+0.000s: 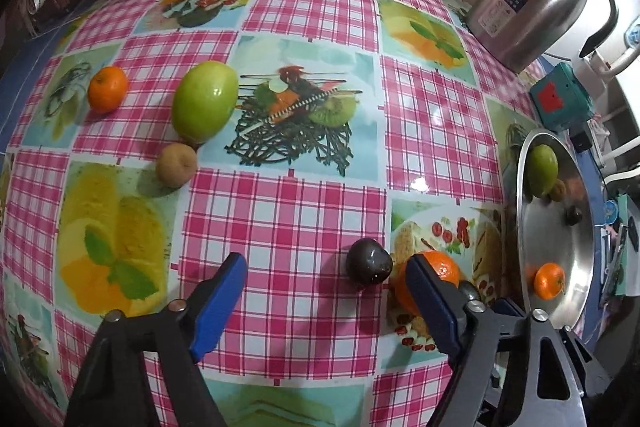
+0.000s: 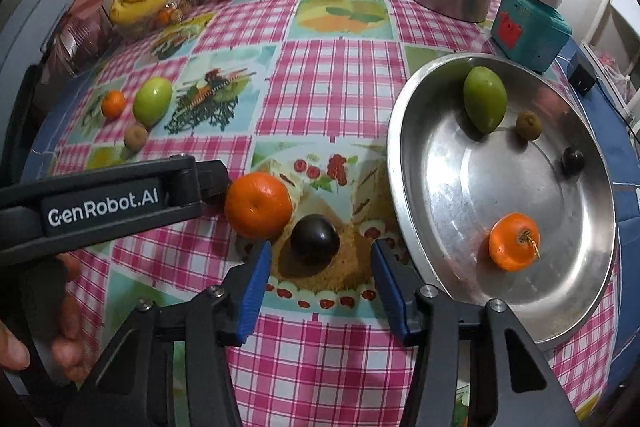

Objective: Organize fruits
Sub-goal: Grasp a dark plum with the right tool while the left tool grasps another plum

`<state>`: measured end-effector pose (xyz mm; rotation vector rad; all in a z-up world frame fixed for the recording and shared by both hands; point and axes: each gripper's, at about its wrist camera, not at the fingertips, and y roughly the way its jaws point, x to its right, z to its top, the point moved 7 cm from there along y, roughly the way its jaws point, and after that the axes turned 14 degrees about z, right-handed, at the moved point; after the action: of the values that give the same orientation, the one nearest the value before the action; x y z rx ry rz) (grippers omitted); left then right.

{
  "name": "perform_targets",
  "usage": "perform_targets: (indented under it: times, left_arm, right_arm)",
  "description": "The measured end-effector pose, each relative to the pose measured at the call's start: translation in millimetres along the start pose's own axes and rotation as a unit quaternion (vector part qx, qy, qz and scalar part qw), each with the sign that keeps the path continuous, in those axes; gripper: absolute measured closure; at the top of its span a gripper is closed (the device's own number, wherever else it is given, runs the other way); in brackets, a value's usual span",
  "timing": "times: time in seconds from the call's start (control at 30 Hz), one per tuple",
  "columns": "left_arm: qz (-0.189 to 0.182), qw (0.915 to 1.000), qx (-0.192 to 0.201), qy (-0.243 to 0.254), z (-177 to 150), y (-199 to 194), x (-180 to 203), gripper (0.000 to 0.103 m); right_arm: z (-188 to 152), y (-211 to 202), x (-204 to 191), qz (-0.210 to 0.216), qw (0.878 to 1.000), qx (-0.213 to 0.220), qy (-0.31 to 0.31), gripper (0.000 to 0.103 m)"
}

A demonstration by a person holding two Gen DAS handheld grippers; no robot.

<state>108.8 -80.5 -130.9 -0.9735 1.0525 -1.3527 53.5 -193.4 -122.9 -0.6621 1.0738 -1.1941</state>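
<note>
Both claws spread: right claw (image 2: 320, 287) round dark plum (image 2: 315, 235), left claw (image 1: 320, 303) by orange (image 1: 440, 271)

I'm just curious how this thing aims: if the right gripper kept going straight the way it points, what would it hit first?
Most likely the dark plum. It lies on the tablecloth just ahead of the open right gripper, lined up with the gap between its fingers, which do not touch it. The depth is hard to judge.
</note>
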Motion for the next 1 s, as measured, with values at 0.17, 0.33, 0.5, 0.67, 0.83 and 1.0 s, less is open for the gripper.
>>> perform_targets:
  times: [0.17,0.33,0.5,0.67,0.83,1.0]
  left_arm:
    - [0.005,1.0000,0.001,0.005,3,0,1,0.026]
    - [0.002,1.0000,-0.006,0.001,3,2,0,0.036]
    - [0.002,1.0000,-0.006,0.005,1,3,2,0.042]
    - [-0.014,0.9998,-0.007,0.008,2,3,10,0.054]
    - [-0.023,0.9997,-0.009,0.009,3,3,13,0.057]
    - [-0.032,0.9994,-0.009,0.006,4,4,13,0.064]
  right_arm:
    - [-2,9,1,-0.007,1.000,-0.016,-0.007,0.050]
    - [-2,13,1,-0.015,1.000,-0.022,-0.015,0.051]
    - [0,15,2,-0.020,0.999,-0.021,-0.018,0.052]
    - [2,19,4,-0.022,0.999,-0.023,-0.021,0.059]
    - [4,18,2,-0.014,0.999,-0.019,-0.024,0.068]
    - [6,20,-4,-0.010,0.999,-0.019,-0.032,0.074]
